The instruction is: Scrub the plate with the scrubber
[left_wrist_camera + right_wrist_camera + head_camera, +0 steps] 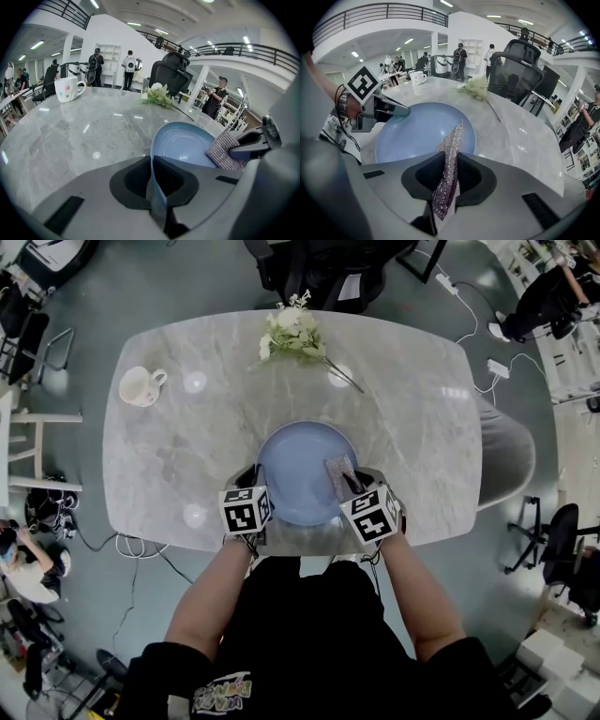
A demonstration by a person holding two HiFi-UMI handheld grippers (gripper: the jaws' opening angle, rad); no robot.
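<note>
The fingers of the left gripper [153, 180] are closed on the near left rim of the plate [183, 143]. The thin blue edge runs up between them and is pinched there. The fingers of the right gripper [450, 171] are clamped on the scrubber [451, 145], a flat silvery mesh pad held edge-on. Its far end sticks out past the fingertips over the plate's right side. In the left gripper view the scrubber seems to lie against the plate's surface, though contact cannot be confirmed. The two grippers sit close together at the plate's near edge, one at each side.

The plate lies flat on the table [187, 442], close to the person's edge and about midway along it. Farther off, a bunch of white flowers [292, 334] lies by the far edge. A white mug [141, 386] stands well apart from the plate, toward the far left corner.
</note>
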